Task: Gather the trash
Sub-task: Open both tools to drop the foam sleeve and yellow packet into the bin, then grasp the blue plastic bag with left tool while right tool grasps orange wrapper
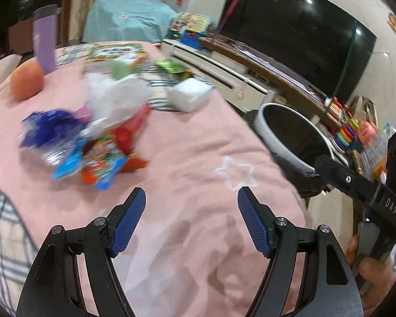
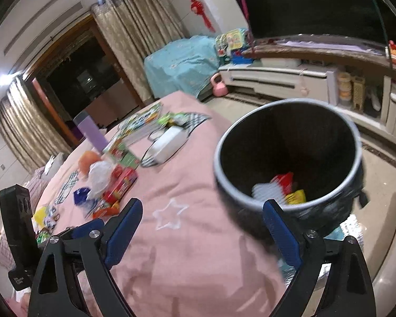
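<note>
A heap of crumpled wrappers (image 1: pixel 92 142), blue, red, clear and printed, lies on the pink cloth (image 1: pixel 192 142) ahead and to the left of my left gripper (image 1: pixel 191 203). That gripper is open with only cloth between its blue pads. A round dark trash bin (image 1: pixel 266 129) stands off the table's right edge. In the right wrist view my right gripper (image 2: pixel 203 204) is open and holds nothing; its right finger overlaps the near rim of the bin (image 2: pixel 290 137). White, red and yellow trash (image 2: pixel 285 190) lies at the bin's bottom. The wrapper heap (image 2: pixel 111 187) sits to the left.
On the table stand a purple bottle (image 1: pixel 45 42), an orange fruit (image 1: pixel 27 82), a white tissue pack (image 1: pixel 190 95), a green wrapper (image 1: pixel 171 66) and booklets. A TV, a low cabinet and toys lie beyond the bin. A hand grips the right tool (image 1: pixel 356 185).
</note>
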### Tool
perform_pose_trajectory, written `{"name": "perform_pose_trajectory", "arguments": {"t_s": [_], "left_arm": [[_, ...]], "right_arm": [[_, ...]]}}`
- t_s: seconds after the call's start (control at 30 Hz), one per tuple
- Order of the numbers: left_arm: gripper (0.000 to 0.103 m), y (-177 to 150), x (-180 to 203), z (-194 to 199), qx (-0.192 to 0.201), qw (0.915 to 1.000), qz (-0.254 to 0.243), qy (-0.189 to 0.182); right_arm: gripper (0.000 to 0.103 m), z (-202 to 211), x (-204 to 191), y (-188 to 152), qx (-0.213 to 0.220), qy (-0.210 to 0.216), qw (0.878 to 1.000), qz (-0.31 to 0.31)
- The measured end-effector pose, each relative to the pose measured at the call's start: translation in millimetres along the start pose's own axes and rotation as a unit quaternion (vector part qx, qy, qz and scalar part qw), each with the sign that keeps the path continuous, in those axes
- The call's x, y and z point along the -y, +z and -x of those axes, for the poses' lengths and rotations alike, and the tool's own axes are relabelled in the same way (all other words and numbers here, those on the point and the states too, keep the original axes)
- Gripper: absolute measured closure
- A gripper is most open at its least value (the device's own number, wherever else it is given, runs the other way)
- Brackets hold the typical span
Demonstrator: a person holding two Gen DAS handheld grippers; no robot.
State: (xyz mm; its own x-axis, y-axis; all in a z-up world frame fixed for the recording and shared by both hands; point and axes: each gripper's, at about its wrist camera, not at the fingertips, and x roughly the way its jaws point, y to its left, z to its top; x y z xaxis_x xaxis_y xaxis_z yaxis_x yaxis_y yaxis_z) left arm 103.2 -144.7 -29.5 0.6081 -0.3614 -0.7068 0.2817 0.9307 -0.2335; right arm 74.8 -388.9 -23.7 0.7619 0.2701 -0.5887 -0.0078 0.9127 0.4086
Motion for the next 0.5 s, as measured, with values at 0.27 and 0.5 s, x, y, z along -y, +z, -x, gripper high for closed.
{"name": "perform_pose_trajectory", "arguments": {"t_s": [0.27, 0.5], "left_arm": [[0.029, -11, -50, 20, 0.011, 0.9984, 0.049, 0.028], [0.029, -14, -85, 29, 0.017, 0.9955, 0.083, 0.042]], "right_arm": [[0.009, -20, -33, -19, -0.028, 0.019, 0.999, 0.021], [0.009, -36, -54, -24, -0.044, 0.029, 0.998, 0.034]]}}
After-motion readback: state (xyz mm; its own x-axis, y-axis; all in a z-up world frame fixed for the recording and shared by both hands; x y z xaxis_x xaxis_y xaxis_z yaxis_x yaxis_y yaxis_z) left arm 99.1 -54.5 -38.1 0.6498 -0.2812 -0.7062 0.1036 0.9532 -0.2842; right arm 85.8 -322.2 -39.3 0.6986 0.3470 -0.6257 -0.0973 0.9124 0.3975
